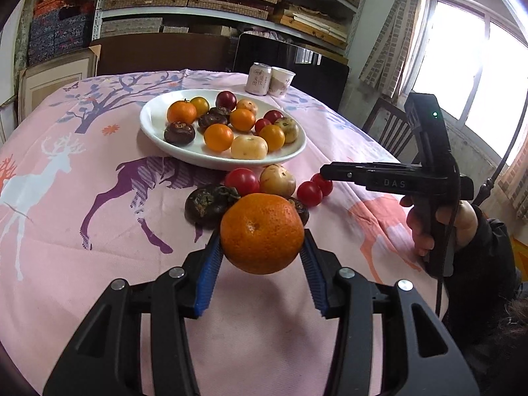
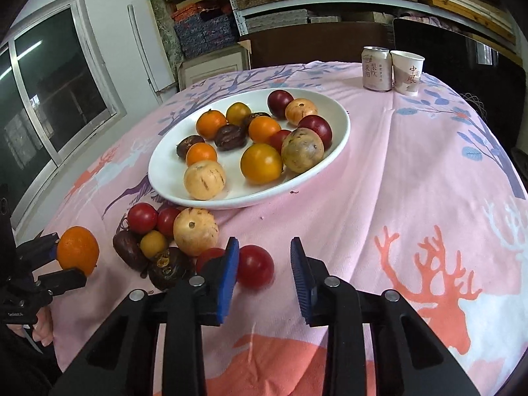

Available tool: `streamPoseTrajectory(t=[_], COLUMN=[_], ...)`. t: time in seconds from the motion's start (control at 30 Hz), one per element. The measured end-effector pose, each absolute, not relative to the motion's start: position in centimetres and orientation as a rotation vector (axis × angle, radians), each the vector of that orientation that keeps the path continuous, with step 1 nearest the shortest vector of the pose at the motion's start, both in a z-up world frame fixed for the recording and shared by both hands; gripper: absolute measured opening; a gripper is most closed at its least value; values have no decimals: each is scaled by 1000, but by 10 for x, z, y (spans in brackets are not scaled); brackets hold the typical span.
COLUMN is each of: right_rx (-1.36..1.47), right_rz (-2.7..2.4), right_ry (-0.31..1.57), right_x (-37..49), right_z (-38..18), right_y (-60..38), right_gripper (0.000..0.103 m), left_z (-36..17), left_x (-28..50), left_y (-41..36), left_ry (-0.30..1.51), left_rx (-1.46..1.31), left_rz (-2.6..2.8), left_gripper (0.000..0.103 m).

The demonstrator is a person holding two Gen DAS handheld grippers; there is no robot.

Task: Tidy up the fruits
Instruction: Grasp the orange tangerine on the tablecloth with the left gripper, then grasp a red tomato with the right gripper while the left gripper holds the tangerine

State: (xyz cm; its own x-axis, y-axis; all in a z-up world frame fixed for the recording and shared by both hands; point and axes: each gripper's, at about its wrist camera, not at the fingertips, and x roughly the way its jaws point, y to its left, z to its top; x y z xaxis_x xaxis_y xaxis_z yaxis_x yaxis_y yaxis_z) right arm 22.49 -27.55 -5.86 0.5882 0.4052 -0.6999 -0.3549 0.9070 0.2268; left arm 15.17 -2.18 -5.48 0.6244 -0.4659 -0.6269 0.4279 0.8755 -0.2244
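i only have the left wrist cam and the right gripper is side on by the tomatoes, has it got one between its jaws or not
Observer: Yes. In the right wrist view a red tomato sits between the jaws of the right gripper. It is right beside one blue pad, with a clear gap to the other, so it is not pinched.
Operator: ok, anything hiding behind my orange
Observer: Yes, a small yellow fruit lies on the cloth in the loose pile. From your side it is hidden behind the orange, which your left gripper holds.
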Motion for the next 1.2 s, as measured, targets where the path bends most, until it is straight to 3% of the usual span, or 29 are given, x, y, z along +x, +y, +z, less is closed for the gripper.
streamPoseTrajectory(t=[0.5,0.63,0.73,0.83,1.2], right_rx=[79,84,118,114,38], right_rz=[486,530,596,588,566], right_ry=[920,919,922,914,878], right_x=[231,231,230,228,198], right_z=[-68,-68,-67,-66,-60], right_y=[-274,-270,-272,-274,-278], right_gripper=[51,38,34,29,29], left_z=[-54,-61,-63,-64,-78], left_x=[153,157,154,154,172], left_y=[-21,-30,-39,-42,-44], left_ry=[730,777,783,788,910], left_rx=[-66,-14,47,71,86], left_rz=[-532,-497,-499,-488,-425], left_gripper=[47,47,62,65,65])
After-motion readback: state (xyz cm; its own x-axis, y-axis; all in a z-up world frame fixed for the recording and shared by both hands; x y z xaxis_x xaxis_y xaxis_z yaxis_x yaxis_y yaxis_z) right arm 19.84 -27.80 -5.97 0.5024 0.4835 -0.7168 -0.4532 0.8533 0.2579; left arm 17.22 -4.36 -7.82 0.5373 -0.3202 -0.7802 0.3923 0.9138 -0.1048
